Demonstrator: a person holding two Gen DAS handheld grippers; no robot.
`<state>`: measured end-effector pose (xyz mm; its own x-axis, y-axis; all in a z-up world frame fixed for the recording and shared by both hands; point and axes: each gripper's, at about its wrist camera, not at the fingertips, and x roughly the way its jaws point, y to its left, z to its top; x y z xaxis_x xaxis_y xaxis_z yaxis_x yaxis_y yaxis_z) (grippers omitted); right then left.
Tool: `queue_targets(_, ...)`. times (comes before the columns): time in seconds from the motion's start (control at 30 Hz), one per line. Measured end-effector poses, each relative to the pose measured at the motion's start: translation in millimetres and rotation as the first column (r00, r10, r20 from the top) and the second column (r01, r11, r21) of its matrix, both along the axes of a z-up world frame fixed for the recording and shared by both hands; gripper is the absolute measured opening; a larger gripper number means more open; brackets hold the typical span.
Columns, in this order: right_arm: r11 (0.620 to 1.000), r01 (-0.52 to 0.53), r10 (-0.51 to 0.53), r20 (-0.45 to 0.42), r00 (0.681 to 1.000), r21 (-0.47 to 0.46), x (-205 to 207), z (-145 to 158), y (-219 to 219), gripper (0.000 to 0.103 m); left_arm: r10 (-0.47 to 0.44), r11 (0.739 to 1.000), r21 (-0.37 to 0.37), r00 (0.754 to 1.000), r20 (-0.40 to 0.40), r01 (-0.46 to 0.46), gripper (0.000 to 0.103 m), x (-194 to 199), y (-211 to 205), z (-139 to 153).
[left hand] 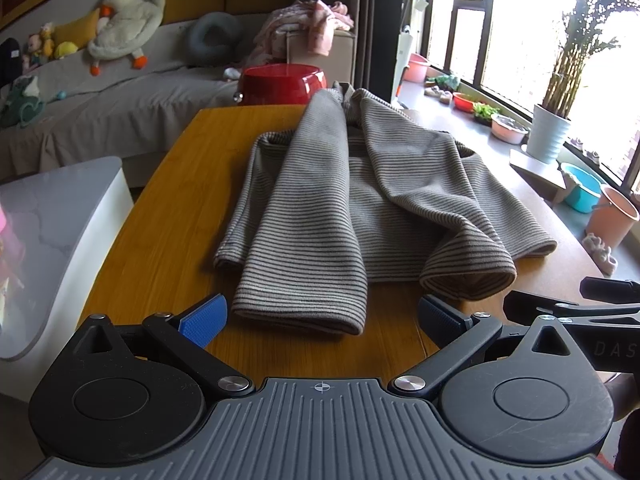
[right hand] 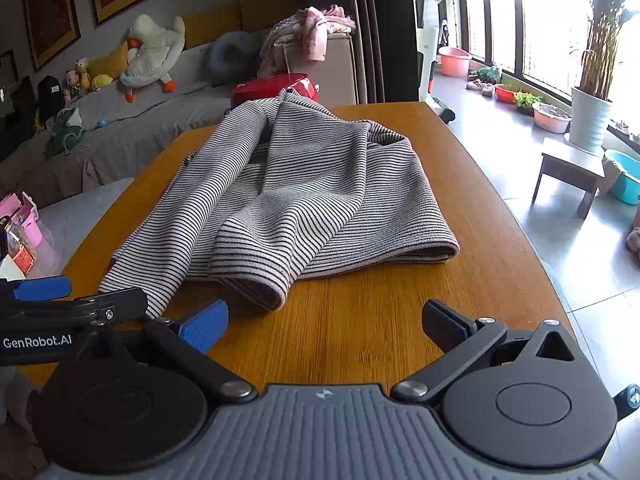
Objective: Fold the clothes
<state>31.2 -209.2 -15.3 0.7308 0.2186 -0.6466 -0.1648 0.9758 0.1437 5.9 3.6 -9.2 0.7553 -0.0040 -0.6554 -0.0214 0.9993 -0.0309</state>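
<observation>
A grey striped sweater (left hand: 360, 200) lies on the wooden table (left hand: 176, 208), both sleeves folded in over the body, cuffs toward me. My left gripper (left hand: 320, 320) is open and empty, just short of the left sleeve cuff (left hand: 300, 308). In the right wrist view the sweater (right hand: 304, 192) lies ahead and to the left. My right gripper (right hand: 324, 324) is open and empty over bare table (right hand: 360, 320), close to the right sleeve cuff (right hand: 256, 284). The right gripper also shows at the left wrist view's right edge (left hand: 580, 312); the left gripper shows at the right wrist view's left edge (right hand: 60, 304).
A white side table (left hand: 52, 232) stands left of the wooden table. A red basin (left hand: 284, 84) sits beyond the far edge, with a sofa and plush toys (left hand: 124, 28) behind. Right are floor, a small stool (right hand: 572, 168), basins and a potted plant (right hand: 592, 112) by the window.
</observation>
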Motion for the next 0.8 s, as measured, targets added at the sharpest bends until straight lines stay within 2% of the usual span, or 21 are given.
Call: queue_targets(0.8, 1.0, -0.001, 0.001, -0.013, 1.0, 0.003, 0.5, -2.1, 0.7, 0.103, -0.001, 1.0, -0.002, 1.0, -0.006, 0.001, 0.103, 0.5, 0.5, -0.6)
